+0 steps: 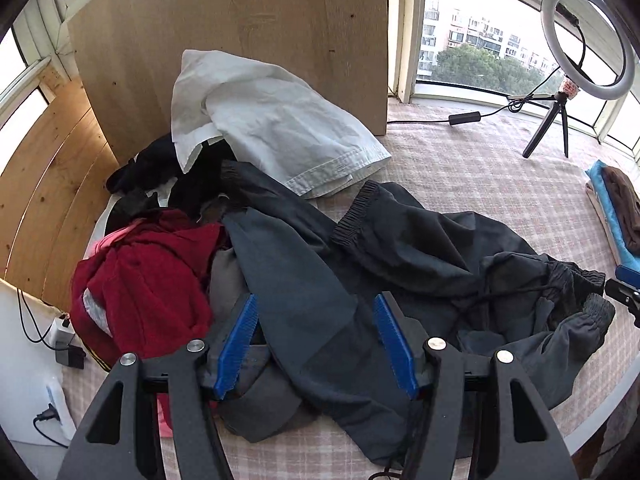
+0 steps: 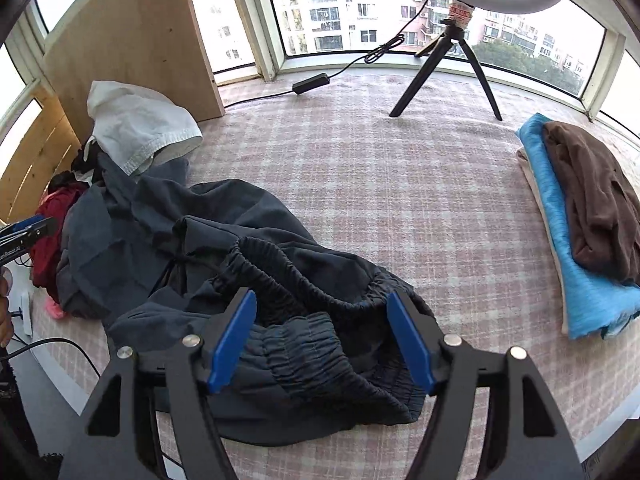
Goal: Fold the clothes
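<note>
Dark grey trousers [image 1: 400, 256] lie crumpled on the checked table, also in the right wrist view [image 2: 224, 232]. My left gripper [image 1: 316, 344] is open, its blue pads above a trouser leg near the pile. My right gripper [image 2: 320, 340] is open over the elastic waistband [image 2: 296, 280]. A pile of unfolded clothes sits at the left: a red garment [image 1: 148, 280], black clothes [image 1: 160, 164] and a white garment [image 1: 272, 120]. The right gripper's tip [image 1: 624, 284] shows at the left wrist view's right edge.
Folded clothes, a brown piece [image 2: 592, 200] on a blue one [image 2: 572, 280], are stacked at the right. A ring light on a tripod [image 2: 448, 60] stands at the back with its cable [image 2: 312, 80]. A wooden board [image 1: 240, 40] stands behind the pile. The table's rounded edge [image 2: 60, 380] is near.
</note>
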The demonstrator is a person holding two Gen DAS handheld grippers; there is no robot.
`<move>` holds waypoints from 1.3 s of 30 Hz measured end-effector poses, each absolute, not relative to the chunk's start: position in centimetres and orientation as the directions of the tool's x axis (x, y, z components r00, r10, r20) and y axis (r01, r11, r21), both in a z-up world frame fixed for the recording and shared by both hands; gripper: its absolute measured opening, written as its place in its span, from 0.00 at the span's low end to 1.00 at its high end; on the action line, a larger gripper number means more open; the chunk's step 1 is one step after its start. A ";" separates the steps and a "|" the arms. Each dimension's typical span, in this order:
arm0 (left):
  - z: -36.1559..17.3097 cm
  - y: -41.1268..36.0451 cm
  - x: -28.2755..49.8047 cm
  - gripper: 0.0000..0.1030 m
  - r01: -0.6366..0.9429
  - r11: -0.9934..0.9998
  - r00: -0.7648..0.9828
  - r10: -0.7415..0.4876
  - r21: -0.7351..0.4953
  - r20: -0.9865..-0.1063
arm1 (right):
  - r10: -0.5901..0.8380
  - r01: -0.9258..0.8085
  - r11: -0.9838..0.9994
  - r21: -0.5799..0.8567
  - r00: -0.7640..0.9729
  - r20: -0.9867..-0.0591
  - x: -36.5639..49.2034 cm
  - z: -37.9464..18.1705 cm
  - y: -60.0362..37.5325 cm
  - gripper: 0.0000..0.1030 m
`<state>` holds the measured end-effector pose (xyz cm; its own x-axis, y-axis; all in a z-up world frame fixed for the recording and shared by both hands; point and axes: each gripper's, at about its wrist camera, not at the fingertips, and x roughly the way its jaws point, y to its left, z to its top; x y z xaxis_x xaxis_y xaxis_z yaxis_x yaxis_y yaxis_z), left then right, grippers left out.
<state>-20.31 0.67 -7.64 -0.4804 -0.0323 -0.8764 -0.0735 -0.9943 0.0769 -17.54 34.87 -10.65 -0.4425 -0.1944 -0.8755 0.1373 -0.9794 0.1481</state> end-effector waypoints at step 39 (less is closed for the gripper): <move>-14.4 5.3 -21.0 0.57 -0.374 -0.926 -0.316 0.087 0.040 -0.945 | 0.121 -0.151 -0.986 -0.075 -0.326 -0.938 -10.9 -10.3 46.1 0.55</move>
